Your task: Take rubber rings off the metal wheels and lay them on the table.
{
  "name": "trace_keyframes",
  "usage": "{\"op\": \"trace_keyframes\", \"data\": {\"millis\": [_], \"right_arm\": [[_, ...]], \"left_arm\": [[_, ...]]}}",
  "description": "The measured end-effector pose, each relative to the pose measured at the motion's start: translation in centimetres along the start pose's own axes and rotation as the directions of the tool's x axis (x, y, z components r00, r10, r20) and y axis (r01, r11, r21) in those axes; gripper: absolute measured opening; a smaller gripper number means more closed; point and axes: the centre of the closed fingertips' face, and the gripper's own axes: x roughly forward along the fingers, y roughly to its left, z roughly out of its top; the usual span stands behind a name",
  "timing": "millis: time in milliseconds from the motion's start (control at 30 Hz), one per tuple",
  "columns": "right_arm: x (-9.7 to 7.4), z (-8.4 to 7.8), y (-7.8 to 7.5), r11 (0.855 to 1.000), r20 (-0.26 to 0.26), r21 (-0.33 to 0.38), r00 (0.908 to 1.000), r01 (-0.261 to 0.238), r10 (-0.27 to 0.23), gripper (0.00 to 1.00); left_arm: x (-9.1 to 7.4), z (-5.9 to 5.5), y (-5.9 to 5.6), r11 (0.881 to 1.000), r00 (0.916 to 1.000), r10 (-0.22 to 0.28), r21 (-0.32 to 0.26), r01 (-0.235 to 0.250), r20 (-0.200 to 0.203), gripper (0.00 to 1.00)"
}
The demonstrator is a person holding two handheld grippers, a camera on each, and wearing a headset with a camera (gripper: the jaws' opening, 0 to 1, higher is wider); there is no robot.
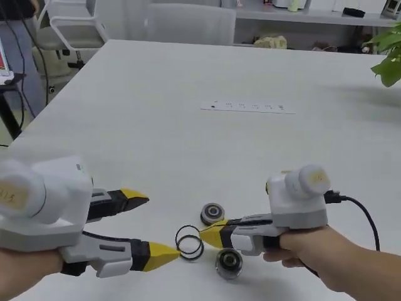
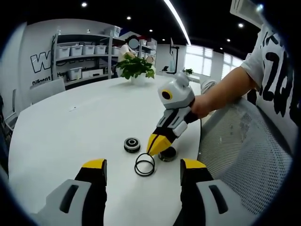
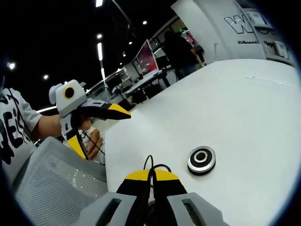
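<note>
Two thin black rubber rings (image 1: 189, 242) lie overlapped on the white table (image 1: 188, 125), seen in the left gripper view as the rings (image 2: 145, 165). My right gripper (image 1: 210, 234) is shut, and its yellow tips (image 3: 150, 176) pinch the edge of one ring (image 3: 149, 164). A metal wheel (image 1: 212, 213) stands just beyond the rings, and a second wheel (image 1: 229, 262) sits under the right gripper's jaws. My left gripper (image 1: 147, 226) is open, a short way left of the rings, with nothing between its fingers (image 2: 94, 165).
A flush socket strip (image 1: 247, 106) sits mid-table. Chairs (image 1: 69, 31) stand at the far end and a plant (image 1: 388, 56) at the far right. A mesh chair (image 2: 244, 141) is close beside the table's near edge. A cable (image 1: 363, 213) trails from the right gripper.
</note>
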Motion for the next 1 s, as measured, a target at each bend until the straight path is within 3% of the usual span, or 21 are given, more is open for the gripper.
{"op": "trace_keyframes", "data": {"millis": [1000], "right_arm": [[0.6, -1.5, -1.0, 0.999, -0.054, -0.007, 0.9978, 0.037, -0.037, 0.03]], "left_arm": [[0.3, -0.9, -0.5, 1.000, 0.9991, -0.011, 0.017, 0.012, -0.041, 0.62]]}}
